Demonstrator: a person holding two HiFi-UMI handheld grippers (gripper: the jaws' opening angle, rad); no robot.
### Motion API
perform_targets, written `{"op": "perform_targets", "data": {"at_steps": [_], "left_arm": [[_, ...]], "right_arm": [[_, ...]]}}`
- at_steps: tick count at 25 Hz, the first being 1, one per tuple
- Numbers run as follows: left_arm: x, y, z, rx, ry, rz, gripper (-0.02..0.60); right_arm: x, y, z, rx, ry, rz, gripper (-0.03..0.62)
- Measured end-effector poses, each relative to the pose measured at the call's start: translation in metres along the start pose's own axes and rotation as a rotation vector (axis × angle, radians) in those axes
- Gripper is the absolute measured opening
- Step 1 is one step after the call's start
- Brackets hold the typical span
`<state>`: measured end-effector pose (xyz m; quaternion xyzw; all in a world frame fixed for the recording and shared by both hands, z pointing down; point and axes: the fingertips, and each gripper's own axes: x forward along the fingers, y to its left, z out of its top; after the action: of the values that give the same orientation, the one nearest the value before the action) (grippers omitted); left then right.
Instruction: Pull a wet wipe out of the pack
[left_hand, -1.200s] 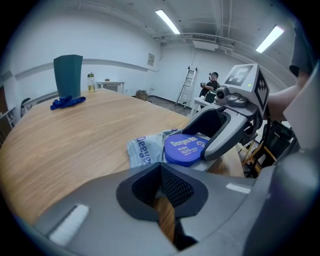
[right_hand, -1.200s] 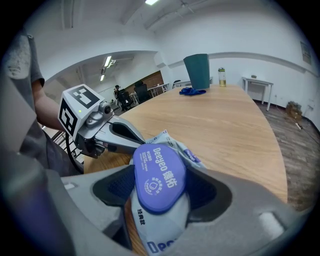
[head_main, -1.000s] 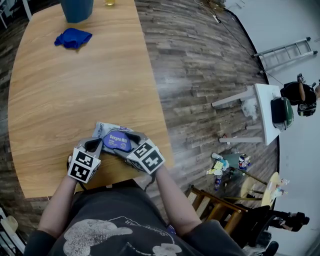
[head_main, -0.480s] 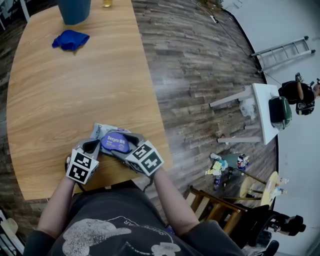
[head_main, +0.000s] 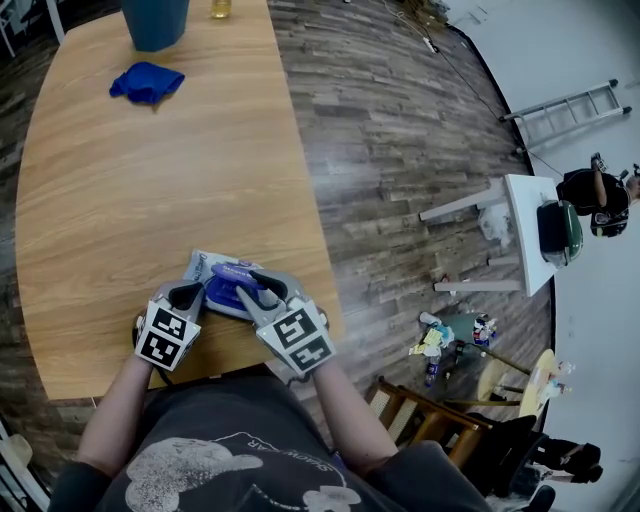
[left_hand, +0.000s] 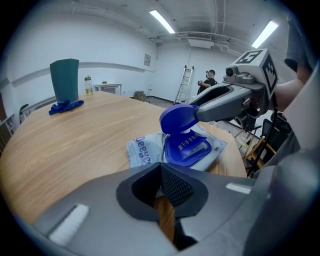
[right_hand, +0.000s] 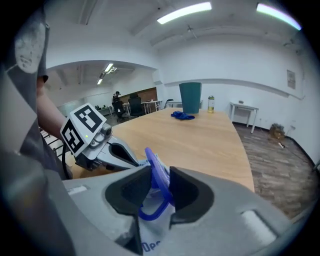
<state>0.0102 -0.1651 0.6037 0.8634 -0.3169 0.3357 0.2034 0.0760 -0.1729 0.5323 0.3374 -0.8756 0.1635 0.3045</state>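
The wet wipe pack (head_main: 200, 268) lies flat on the wooden table (head_main: 150, 190) near its front edge. Its blue flip lid (head_main: 235, 274) stands raised off the blue opening frame (left_hand: 187, 150). My right gripper (head_main: 250, 288) has just been closing and now pinches that lid (right_hand: 156, 172) between its pads, a little above the pack. My left gripper (head_main: 193, 292) is shut, tips down at the pack's near left edge; in its own view the left gripper (left_hand: 165, 187) shows only wood between the pads. Whether it pinches the wrapper I cannot tell.
A crumpled blue cloth (head_main: 147, 82) and a teal container (head_main: 155, 20) sit at the table's far end, with a small bottle (head_main: 220, 6) beside them. The table's right edge (head_main: 320, 250) runs close to the pack. Chairs and clutter stand on the floor beyond.
The right gripper has closed on the blue lid and risen with it, swinging the lid up off the pack. The left gripper stays where it was.
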Motion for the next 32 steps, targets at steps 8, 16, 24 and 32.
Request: {"op": "perform_targets", "data": {"at_steps": [8,16,24,32], "left_arm": [[0.001,0.0,0.0,0.004,-0.002,0.003,0.018],[0.002,0.0,-0.001,0.009,-0.004,0.005,0.018],[-0.001,-0.001,0.004,-0.041,-0.014,0.001,0.018],[-0.01,0.007,0.016,-0.099,-0.093,0.078,0.018]], "right_arm": [[0.008,-0.038,0.007,0.036,-0.032,-0.116,0.106],[0.026,-0.071,-0.01,0.161,-0.016,-0.182,0.171],[0.039,-0.081,-0.023,0.182,0.037,-0.245,0.238],[0.012,-0.094,-0.009,0.24,-0.087,-0.302,0.235]]}}
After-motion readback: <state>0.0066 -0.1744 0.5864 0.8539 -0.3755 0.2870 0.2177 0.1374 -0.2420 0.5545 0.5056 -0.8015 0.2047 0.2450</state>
